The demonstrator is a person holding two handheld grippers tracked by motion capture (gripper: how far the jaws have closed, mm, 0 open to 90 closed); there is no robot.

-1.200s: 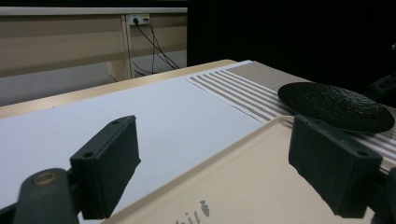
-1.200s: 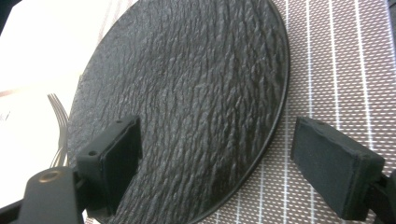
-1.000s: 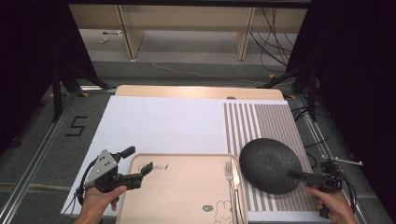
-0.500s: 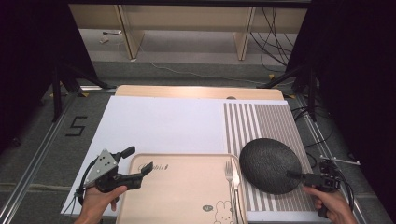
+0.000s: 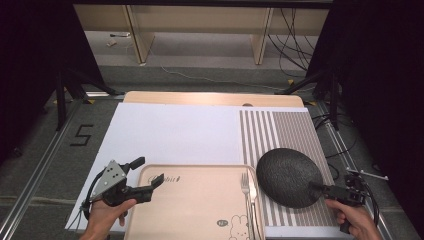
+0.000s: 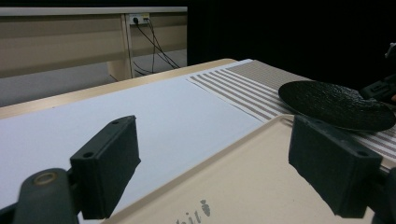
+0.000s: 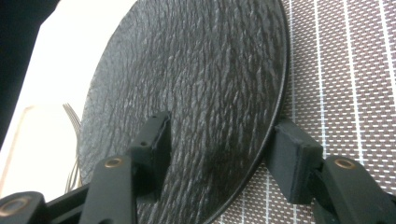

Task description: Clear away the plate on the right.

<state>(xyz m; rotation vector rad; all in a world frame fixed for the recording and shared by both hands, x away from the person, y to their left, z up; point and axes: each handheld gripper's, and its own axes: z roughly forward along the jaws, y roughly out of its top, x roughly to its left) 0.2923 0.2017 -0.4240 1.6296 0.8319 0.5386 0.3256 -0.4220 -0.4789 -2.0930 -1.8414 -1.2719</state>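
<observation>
While the right gripper (image 5: 325,189) lies level at the near right corner of the bench, its jaws have just been closing with the rim of the black plate (image 5: 289,176) between them, one jaw over the textured face and one beyond the edge; whether the pads press yet I cannot tell. The plate rests on the striped mat (image 5: 290,131), just beside the fork (image 5: 246,186) on the beige tray (image 5: 192,200). The left gripper (image 5: 144,176) hovers at the tray's left corner, jaws apart and empty, hand gripping from below.
</observation>
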